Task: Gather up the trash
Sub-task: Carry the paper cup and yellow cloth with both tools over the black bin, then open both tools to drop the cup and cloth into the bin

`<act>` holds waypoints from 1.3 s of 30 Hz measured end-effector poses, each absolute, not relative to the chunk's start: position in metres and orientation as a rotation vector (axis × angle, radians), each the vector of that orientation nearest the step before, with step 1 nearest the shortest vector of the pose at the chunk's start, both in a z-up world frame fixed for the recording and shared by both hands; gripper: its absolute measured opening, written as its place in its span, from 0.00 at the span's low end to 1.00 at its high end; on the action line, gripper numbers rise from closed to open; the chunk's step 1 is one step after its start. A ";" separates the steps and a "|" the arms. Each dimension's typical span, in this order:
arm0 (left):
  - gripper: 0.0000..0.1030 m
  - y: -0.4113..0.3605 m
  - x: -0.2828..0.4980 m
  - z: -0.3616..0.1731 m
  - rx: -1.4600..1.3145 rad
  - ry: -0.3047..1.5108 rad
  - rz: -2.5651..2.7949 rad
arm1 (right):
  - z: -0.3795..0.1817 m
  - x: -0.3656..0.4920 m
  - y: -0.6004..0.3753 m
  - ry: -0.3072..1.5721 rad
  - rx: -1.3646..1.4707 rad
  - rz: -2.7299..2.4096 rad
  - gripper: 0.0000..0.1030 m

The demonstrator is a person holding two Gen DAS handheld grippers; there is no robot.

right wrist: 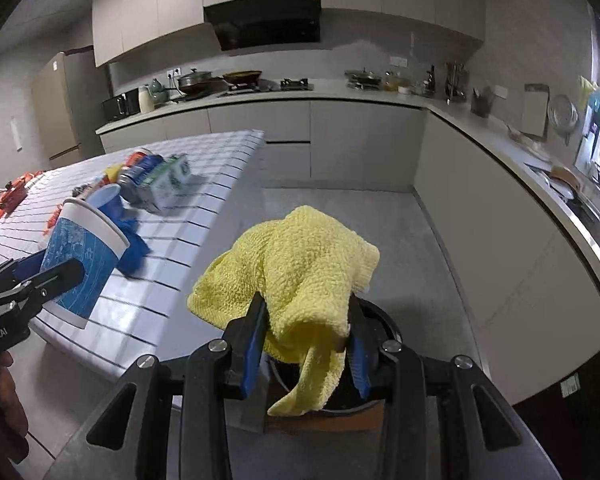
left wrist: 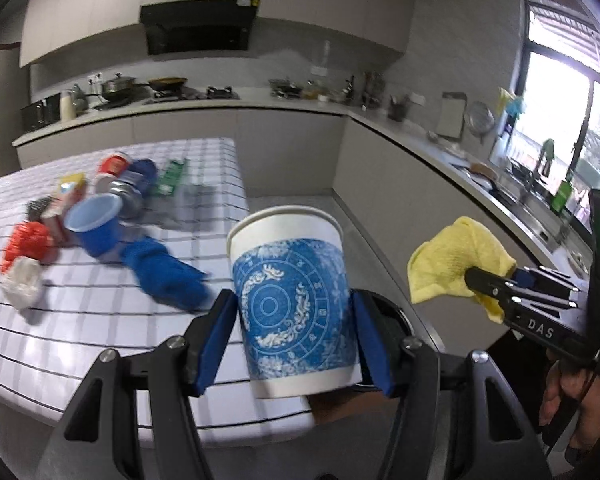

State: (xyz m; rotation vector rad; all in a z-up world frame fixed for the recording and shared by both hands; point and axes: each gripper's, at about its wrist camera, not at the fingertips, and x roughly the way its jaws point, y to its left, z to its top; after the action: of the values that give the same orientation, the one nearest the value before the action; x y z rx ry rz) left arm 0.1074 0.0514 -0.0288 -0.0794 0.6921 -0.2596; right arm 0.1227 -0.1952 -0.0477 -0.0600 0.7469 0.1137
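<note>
On the white grid-checked table [left wrist: 100,320] lie a red crumpled wrapper [left wrist: 26,242], a blue plastic cup [left wrist: 94,224] and blue cloth [left wrist: 162,276], beside which the left gripper [left wrist: 294,340] clamps a blue-patterned white paper cup [left wrist: 292,300] and the right gripper [right wrist: 306,344] pinches a yellow knitted rag [right wrist: 296,268] above a round black bin [right wrist: 376,344].

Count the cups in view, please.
2. A paper cup is held in the left jaws; a blue cup lies among the trash on the table. The pile may hide others.
</note>
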 end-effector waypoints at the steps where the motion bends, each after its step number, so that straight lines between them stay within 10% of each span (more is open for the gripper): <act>1: 0.59 0.044 0.107 -0.032 -0.077 0.698 -0.263 | -0.050 0.122 -0.200 0.754 -0.061 0.115 0.38; 33: 0.62 -0.086 0.174 -0.183 -0.132 1.031 -0.230 | -0.225 0.225 -0.292 1.048 -0.249 0.512 0.38; 35: 0.82 -0.089 0.179 -0.201 -0.144 1.061 -0.240 | -0.243 0.232 -0.290 1.076 -0.301 0.553 0.49; 36: 0.95 -0.089 0.182 -0.207 -0.125 1.084 -0.204 | -0.256 0.237 -0.292 1.098 -0.343 0.526 0.71; 39: 0.96 -0.080 0.179 -0.210 -0.126 1.099 -0.129 | -0.274 0.251 -0.319 1.144 -0.312 0.464 0.78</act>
State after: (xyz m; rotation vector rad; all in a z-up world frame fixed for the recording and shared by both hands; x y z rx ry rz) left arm 0.1793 -0.0801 -0.2096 -0.1257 1.0987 -0.1294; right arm 0.2512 -0.3188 -0.2745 -0.3123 1.1444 0.4637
